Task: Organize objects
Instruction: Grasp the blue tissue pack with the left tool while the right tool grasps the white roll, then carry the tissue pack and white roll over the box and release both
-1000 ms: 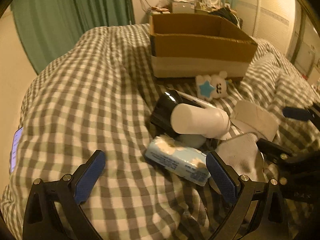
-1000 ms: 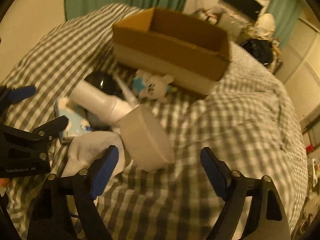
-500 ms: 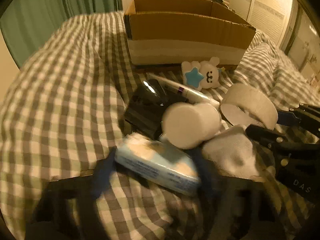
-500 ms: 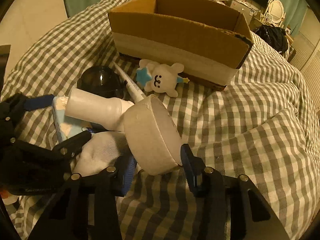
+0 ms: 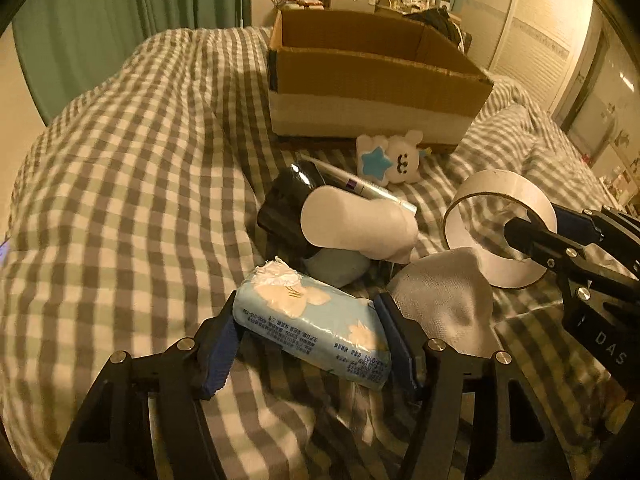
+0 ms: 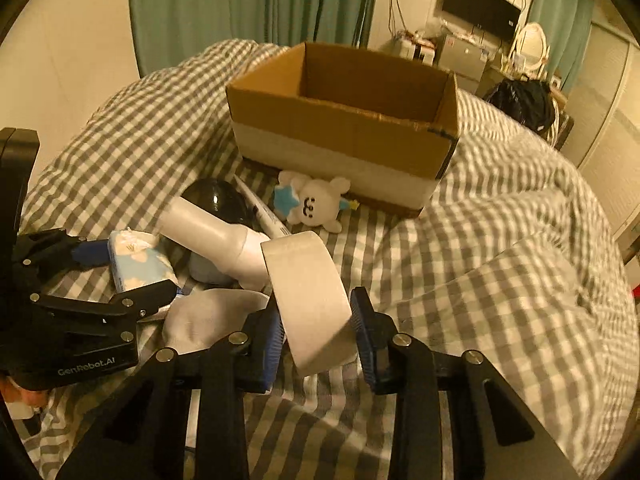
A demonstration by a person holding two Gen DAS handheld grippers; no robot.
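Observation:
My left gripper point(image 5: 308, 336) is shut on a light blue tissue pack point(image 5: 312, 330), which also shows in the right wrist view point(image 6: 140, 266). My right gripper point(image 6: 318, 328) is shut on a white tape roll point(image 6: 310, 296), held on edge; the roll also shows in the left wrist view point(image 5: 500, 228). Between them lie a white bottle point(image 5: 360, 224), a black round object point(image 5: 286, 200), a pen-like tube point(image 5: 360, 188) and a white cloth point(image 5: 444, 300). A white plush toy with a blue star point(image 5: 394, 162) lies before an open cardboard box point(image 5: 372, 80).
Everything rests on a checked bedspread point(image 5: 140, 184). Green curtains point(image 6: 256, 4) hang behind. A desk with a monitor point(image 6: 480, 4) and a dark bag point(image 6: 520, 100) stand beyond the box. Wardrobe doors point(image 5: 552, 40) are at the right.
Both grippers moved in and closed: the left onto the tissue pack, the right onto the tape roll. The tape roll is now lifted upright off the bed.

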